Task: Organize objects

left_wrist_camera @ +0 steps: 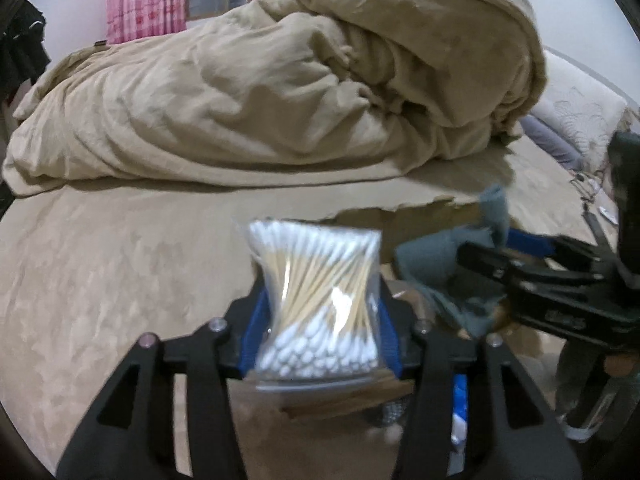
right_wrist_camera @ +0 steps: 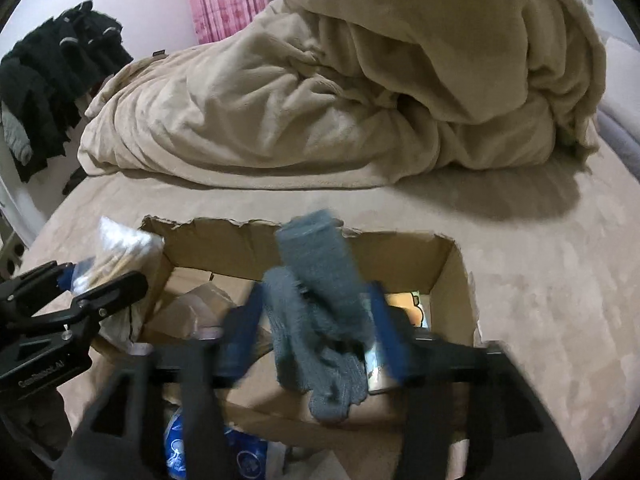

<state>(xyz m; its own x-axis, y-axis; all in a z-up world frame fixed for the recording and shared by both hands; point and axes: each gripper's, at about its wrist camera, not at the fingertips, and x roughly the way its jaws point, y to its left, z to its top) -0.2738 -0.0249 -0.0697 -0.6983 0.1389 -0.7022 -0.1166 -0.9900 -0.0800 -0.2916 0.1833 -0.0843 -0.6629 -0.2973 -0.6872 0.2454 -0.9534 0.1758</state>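
Observation:
My left gripper [left_wrist_camera: 320, 316] is shut on a clear bag of cotton swabs [left_wrist_camera: 316, 300] and holds it above the near left edge of an open cardboard box [right_wrist_camera: 452, 268]. The bag also shows in the right wrist view [right_wrist_camera: 120, 256], with the left gripper [right_wrist_camera: 100, 276] at the box's left wall. My right gripper [right_wrist_camera: 316, 320] is shut on a grey knitted glove [right_wrist_camera: 320, 304] and holds it over the box's middle. The glove [left_wrist_camera: 432, 264] and the right gripper [left_wrist_camera: 508, 256] show at the right of the left wrist view.
The box stands on a tan bed sheet [right_wrist_camera: 540, 300] and holds paper packages [right_wrist_camera: 192, 312], an orange item [right_wrist_camera: 404, 300] and a blue-printed bag [right_wrist_camera: 248, 452]. A bunched beige duvet [left_wrist_camera: 280, 92] lies behind. Dark clothes [right_wrist_camera: 52, 72] hang at far left. Pillows [left_wrist_camera: 576, 120] lie right.

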